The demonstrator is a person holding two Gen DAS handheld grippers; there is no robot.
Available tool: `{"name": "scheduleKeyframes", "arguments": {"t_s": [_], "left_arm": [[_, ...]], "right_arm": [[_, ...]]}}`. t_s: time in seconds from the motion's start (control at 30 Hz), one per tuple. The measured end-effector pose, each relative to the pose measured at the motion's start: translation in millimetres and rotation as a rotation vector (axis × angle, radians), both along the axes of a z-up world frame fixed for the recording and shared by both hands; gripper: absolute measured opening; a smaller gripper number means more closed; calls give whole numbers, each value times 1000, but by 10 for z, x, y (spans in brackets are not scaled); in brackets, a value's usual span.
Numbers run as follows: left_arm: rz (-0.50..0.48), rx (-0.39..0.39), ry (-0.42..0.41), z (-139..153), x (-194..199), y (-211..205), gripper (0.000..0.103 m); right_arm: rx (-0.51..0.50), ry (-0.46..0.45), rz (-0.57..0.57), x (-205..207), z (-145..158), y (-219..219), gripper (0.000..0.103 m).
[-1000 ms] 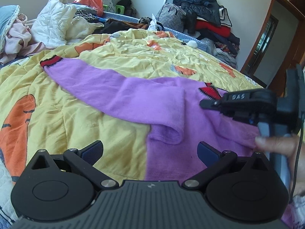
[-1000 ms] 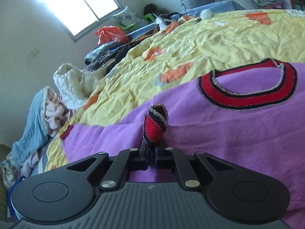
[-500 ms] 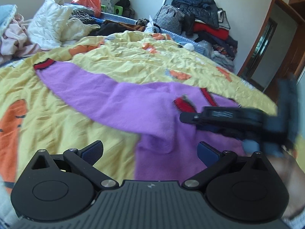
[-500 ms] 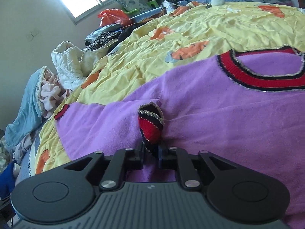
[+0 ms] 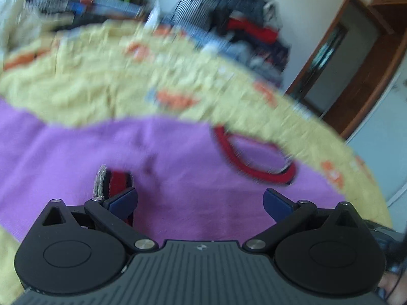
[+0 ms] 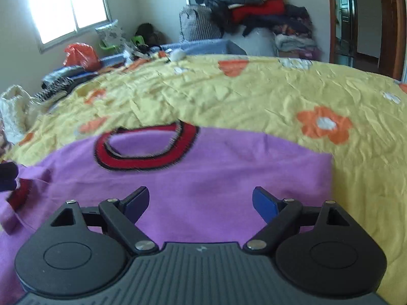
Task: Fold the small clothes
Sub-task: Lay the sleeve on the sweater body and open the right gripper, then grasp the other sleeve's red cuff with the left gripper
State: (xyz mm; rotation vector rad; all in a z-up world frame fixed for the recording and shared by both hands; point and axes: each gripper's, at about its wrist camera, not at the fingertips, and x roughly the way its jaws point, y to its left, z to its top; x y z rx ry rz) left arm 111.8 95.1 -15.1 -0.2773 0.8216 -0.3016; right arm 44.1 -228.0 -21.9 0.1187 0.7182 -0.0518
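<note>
Fingers of the right gripper [image 6: 201,204] are held wide apart with nothing between them, poised just over the body of the purple sweater [image 6: 203,185]. Spread flat on the yellow flowered bedspread [image 6: 267,96], the sweater is seen with its red and black collar [image 6: 142,150] lying ahead and to the left of the fingers, while the garment's right edge runs straight down beside bare bedspread. At the far left of the right wrist view, a red cuff [image 6: 19,194] is folded in on top of the purple fabric, and a dark shape is seen just above it at the frame's edge. The left gripper [image 5: 201,202] is likewise spread open and empty above the sweater [image 5: 178,178]; its view is blurred. The striped red cuff [image 5: 113,181] is seen right at the left fingertip, partly behind it, though contact cannot be judged through the blur. The collar [image 5: 254,157] lies ahead and to the right. Beyond the bed, a pile of dark and red clothing [image 6: 254,5] is stacked against the wall, an orange bag [image 6: 80,56] sits under the window [image 6: 68,5], and a wooden door frame [image 5: 356,76] stands at the right.
</note>
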Motion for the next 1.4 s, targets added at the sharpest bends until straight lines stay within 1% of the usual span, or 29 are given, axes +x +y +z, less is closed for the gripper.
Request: {"name": "scheduleKeyframes", "arguments": {"t_s": [0.03,0.07,0.1,0.13,0.17,0.2,0.23,0.27,0.3,0.33,0.4,0.43,0.47,0.5,0.57,0.6,0.67,0.77,0.8,0.87,0.9,0.93,1.0,1.07,1.1,1.13,1.2,1.3,1.4], "left_arm": [[-5,20,-13,-72,20,10,103],[-10,41,-67,-91,-26,40,103],[-10,83,-82,-113,-49,60,103],[-6,124,-85,-129,-68,73,103],[1,143,-93,-135,-92,104,103],[4,150,-99,-140,-106,151,103],[5,169,-105,-158,-120,186,103],[25,217,-114,-167,-131,217,103],[74,280,-103,-180,-132,261,103],[107,292,-90,-200,-122,343,103],[81,191,-111,-175,-174,561,103],[74,162,-103,-158,-184,654,103],[91,170,-85,-143,-180,736,103],[117,183,-65,-129,-167,826,103],[134,160,-38,-138,-123,1038,103],[139,141,-38,-126,-122,1149,103],[157,98,-27,-70,-144,1326,103],[164,2,-48,68,-214,1428,103],[162,-8,-53,109,-219,1429,103],[219,-8,-48,156,-190,1456,103],[216,-40,-59,157,-185,1494,103],[182,-70,-65,142,-156,1528,103],[189,-56,-37,98,-105,1616,103],[214,-60,-43,59,-111,1803,103],[239,-55,-40,56,-114,1927,103],[267,-59,-43,59,-126,2080,103],[312,-97,-46,69,-120,2401,103],[378,-188,-35,56,-61,2897,103],[377,-358,17,-58,93,3312,103]], "right_arm": [[-68,28,-23,6,-79,-8,89],[-98,41,-39,-14,-167,-46,89],[-52,14,-46,-61,-201,-143,89],[-52,16,-64,-73,-196,-188,89],[-107,29,-90,-68,-194,-196,90],[-129,30,-112,-71,-193,-229,93],[-98,47,-133,-54,-214,-310,101],[-38,61,-138,-40,-231,-394,102],[-27,67,-137,-55,-202,-423,102],[-41,72,-141,-55,-181,-407,102],[-54,33,-116,-145,-82,-278,102],[-46,-5,-93,-205,-31,-204,102],[-43,-29,-81,-243,-8,-134,102],[-52,-27,-71,-253,6,-56,102],[-100,25,-72,-189,-104,18,102],[-121,36,-84,-163,-173,15,102],[-88,42,-102,-148,-140,-33,103],[-108,14,-108,-189,-58,26,103],[-90,-1,-99,-214,-21,58,103],[-56,-26,-57,-246,46,161,103],[-43,-33,-34,-252,60,213,103],[-26,-41,-10,-259,72,273,103],[-33,-30,42,-251,29,393,103],[-147,64,33,-155,-122,510,103],[-130,33,35,-194,-130,492,103],[-109,36,27,-223,-124,467,103],[-80,29,23,-300,-85,444,103],[-30,-18,55,-461,9,514,103],[32,-73,125,-602,91,695,103]]}}
